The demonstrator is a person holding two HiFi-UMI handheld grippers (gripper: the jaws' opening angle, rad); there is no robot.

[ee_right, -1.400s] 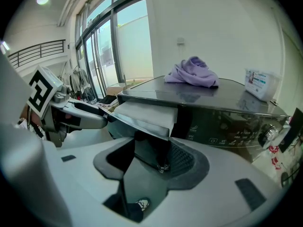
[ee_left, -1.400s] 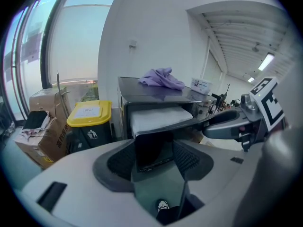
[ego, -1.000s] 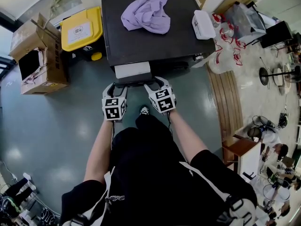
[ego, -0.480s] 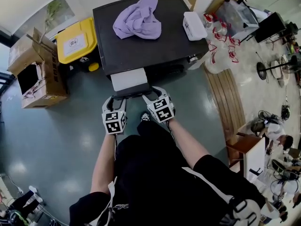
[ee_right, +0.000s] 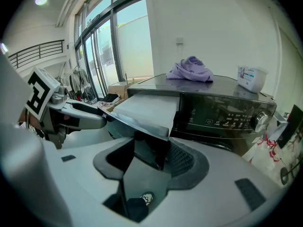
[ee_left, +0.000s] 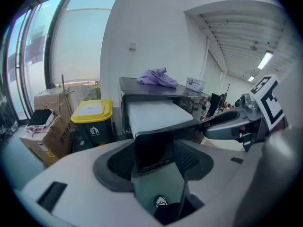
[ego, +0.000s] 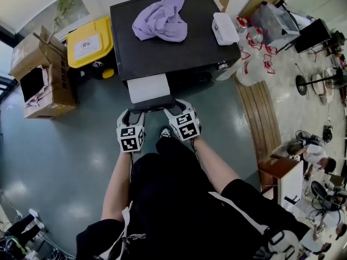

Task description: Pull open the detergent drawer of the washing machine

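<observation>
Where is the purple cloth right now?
In the head view, the purple cloth lies bunched on top of the washing machine, toward its far edge, left of the white box.

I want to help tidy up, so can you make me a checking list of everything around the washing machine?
Surface: the washing machine has a dark top that is mostly bare.
Job's things: the drawer sticks partly out of the front and is white on top.
Clutter: a purple cloth and a white box lie on top.
Grippers: the left gripper and right gripper both clamp the drawer's dark front.
Cables: tangled cables lie on the floor.
Surroundings: a yellow bin and a cardboard box stand on one side, with bags and wooden boards on the other.
</observation>
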